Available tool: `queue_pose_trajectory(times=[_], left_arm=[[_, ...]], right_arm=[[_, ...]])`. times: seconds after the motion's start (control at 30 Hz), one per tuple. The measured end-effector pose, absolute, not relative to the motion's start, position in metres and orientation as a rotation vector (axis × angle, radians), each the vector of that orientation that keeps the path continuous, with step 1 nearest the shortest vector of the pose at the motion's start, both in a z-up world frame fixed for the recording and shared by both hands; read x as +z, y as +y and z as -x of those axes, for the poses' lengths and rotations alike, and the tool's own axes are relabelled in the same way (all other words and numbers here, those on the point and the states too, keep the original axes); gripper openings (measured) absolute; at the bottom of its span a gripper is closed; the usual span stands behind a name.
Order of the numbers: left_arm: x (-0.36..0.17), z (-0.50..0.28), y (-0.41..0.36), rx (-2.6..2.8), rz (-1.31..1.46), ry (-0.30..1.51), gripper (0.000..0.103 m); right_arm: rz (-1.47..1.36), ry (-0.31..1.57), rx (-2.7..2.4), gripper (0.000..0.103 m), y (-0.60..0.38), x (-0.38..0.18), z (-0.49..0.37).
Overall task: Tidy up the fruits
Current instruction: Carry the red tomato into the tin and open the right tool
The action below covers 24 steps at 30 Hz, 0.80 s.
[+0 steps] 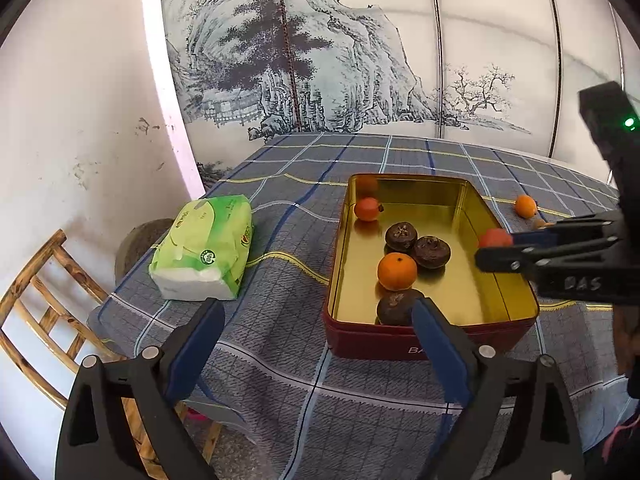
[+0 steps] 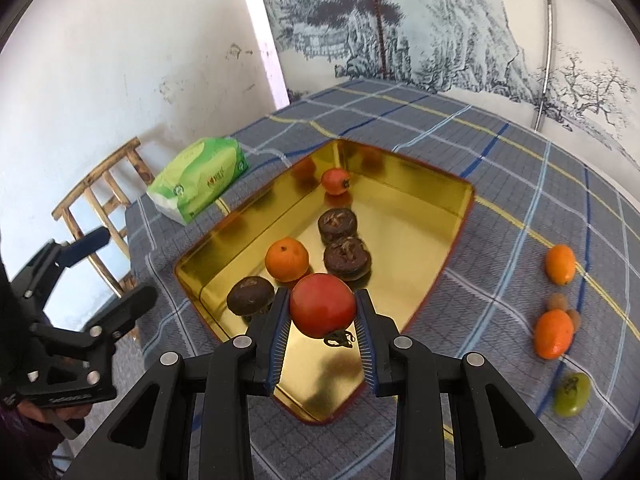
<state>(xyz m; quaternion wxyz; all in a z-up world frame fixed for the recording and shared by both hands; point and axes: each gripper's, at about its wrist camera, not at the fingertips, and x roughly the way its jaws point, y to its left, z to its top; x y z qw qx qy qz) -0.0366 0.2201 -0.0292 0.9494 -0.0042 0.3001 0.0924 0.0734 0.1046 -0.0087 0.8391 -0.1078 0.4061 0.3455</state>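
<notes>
A gold-lined red tin (image 1: 516,304) (image 2: 464,196) sits on the plaid tablecloth. Inside lie an orange (image 1: 397,271) (image 2: 286,259), a small red tomato (image 1: 367,209) (image 2: 335,181) and three dark brown fruits (image 1: 401,236) (image 2: 346,258). My right gripper (image 2: 322,312) is shut on a red tomato (image 2: 322,309) (image 1: 495,237) and holds it above the tin's near end. My left gripper (image 1: 318,316) is open and empty, just before the tin's near-left corner. Two kumquats (image 2: 560,263) (image 2: 553,333) (image 1: 525,205), small brown nuts (image 2: 557,302) and a green fruit (image 2: 572,393) lie on the cloth right of the tin.
A green tissue pack (image 1: 204,248) (image 2: 200,178) lies on the table left of the tin. A wooden chair (image 1: 44,312) (image 2: 104,196) stands off the table's left edge by the white wall. A painted screen (image 1: 320,48) backs the table.
</notes>
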Motion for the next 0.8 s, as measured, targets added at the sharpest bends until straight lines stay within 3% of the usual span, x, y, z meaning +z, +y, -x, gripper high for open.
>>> queue_pose_trajectory(times=[0.8], left_arm=[[-0.036,0.033,0.234,0.222,0.032,0.650,0.098]], right_arm=[[0.250,0.895,0.711,0.033,0.125,-0.034,-0.090]])
